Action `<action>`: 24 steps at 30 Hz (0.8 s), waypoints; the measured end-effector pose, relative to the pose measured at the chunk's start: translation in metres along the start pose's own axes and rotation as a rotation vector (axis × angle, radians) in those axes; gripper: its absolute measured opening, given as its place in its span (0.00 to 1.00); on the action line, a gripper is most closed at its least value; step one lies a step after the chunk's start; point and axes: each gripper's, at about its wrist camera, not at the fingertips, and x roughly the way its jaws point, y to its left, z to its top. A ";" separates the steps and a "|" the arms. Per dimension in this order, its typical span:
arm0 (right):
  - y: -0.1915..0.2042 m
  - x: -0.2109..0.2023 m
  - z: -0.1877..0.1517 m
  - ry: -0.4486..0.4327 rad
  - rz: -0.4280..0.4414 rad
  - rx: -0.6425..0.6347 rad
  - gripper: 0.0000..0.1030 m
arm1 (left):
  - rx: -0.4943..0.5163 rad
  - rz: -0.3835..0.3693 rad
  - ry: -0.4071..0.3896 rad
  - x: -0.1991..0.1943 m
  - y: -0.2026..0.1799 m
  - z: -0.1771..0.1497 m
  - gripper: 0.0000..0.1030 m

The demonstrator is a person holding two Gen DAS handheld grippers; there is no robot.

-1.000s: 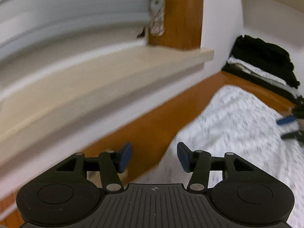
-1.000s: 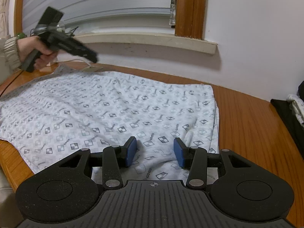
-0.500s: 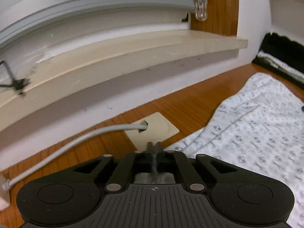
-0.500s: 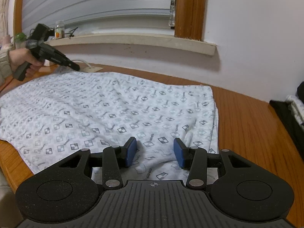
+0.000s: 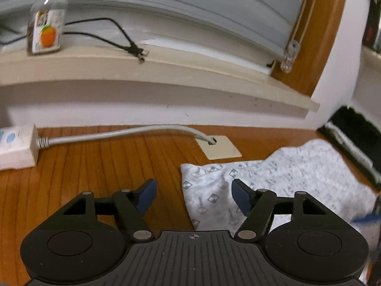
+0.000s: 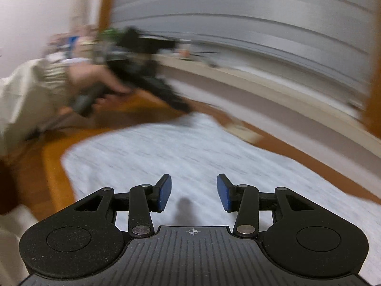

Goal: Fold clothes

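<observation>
Left wrist view: the left gripper [image 5: 194,196] is opening its jaws, now wide apart with nothing pinched; half a second ago they were shut at the cloth's edge. The patterned garment [image 5: 273,181] lies released on the wooden table [image 5: 95,166], its folded corner at about 1 o'clock from the fingertips. That suggests a fold has been laid down.

Right wrist view: heavily blurred. The right gripper [image 6: 194,193] holds its fingers partly apart and empty above the garment, as before. The person's hand [image 6: 95,88] has shifted to 10 o'clock.
</observation>
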 end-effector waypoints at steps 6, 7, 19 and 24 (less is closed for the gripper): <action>0.047 0.034 0.024 0.026 0.124 -0.087 0.43 | -0.053 -0.036 0.000 0.011 0.008 -0.003 0.73; 0.054 0.034 0.026 0.026 0.149 -0.099 0.43 | -0.061 -0.037 0.001 0.013 0.009 -0.004 0.73; 0.106 0.036 0.028 0.069 0.231 -0.195 0.45 | -0.107 -0.086 -0.029 0.022 0.014 -0.010 0.75; 0.099 0.040 0.024 0.062 0.252 -0.179 0.44 | -0.126 -0.113 -0.024 0.022 0.015 -0.011 0.76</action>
